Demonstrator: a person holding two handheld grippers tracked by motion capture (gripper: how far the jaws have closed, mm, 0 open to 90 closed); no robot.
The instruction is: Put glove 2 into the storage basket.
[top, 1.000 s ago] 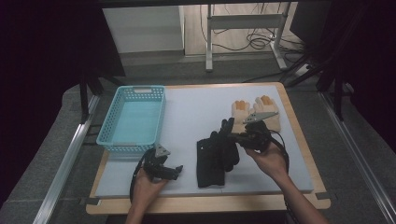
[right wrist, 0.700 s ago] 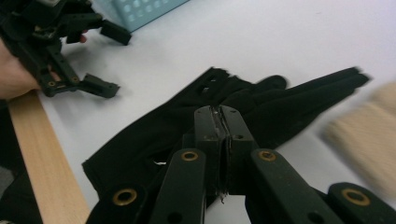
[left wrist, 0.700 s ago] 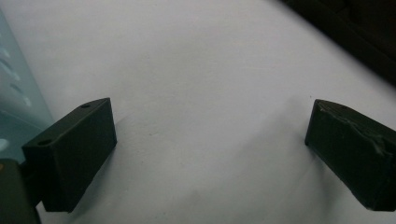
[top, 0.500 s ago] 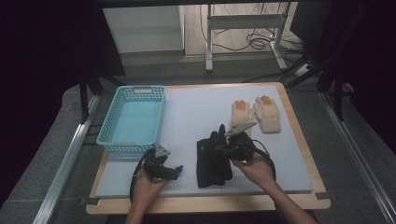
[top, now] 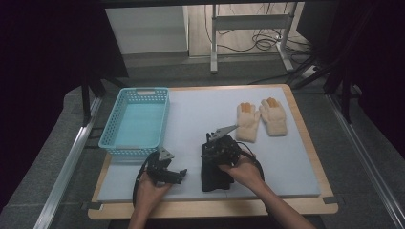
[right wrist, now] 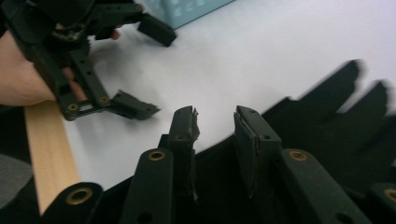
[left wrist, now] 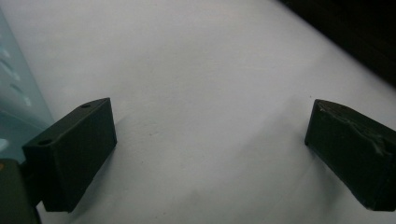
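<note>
Right gripper: jaws have just been opening, now part open above the black gloves; nothing between the pads.
Left gripper: jaws wide apart, empty, over the white mat.
Black gloves: flat at the mat's near edge, under the right gripper.
Blue basket: far left.
2 beige gloves: far right.

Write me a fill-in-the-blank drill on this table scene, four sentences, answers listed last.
1. The light blue plastic basket holds ____.
2. The right gripper hovers over the ____ pair of gloves, jaws parted, nothing between them.
3. The cream knitted gloves have ____ fingertips.
4. The left gripper has its jaws wide ____ above the pale grey mat.

Missing words: nothing; black; orange; open
</note>
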